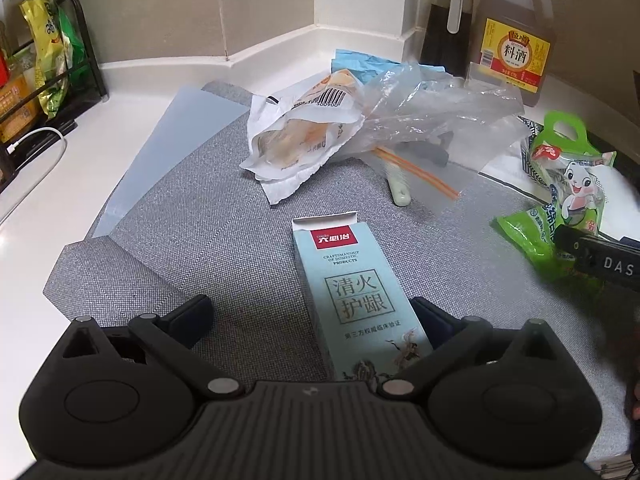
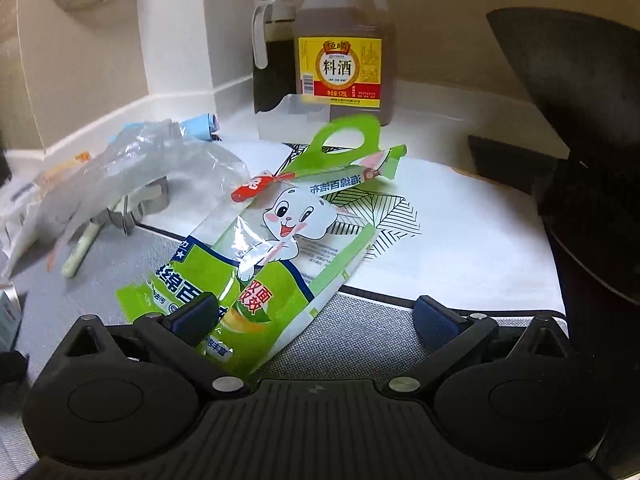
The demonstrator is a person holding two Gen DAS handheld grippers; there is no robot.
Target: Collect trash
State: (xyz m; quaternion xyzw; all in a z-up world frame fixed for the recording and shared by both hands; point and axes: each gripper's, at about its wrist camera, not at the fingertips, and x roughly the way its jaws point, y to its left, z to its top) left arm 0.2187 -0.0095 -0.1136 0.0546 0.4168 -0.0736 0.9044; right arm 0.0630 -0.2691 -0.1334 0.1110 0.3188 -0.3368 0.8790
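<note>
We hold left tool fully spread astride toothpaste box flat on desk mat, nothing gripped. Right tool gapes over green wrapper, ready to pinch.

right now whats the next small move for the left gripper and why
Probably ease the left gripper a little further along the light blue carton, then close. Its jaws stand wide open, the carton lies flat on the grey mat between the fingers, close by one finger, and nothing is gripped yet.

One toothpaste box; one green bag; two bottles; two wrappers.
</note>
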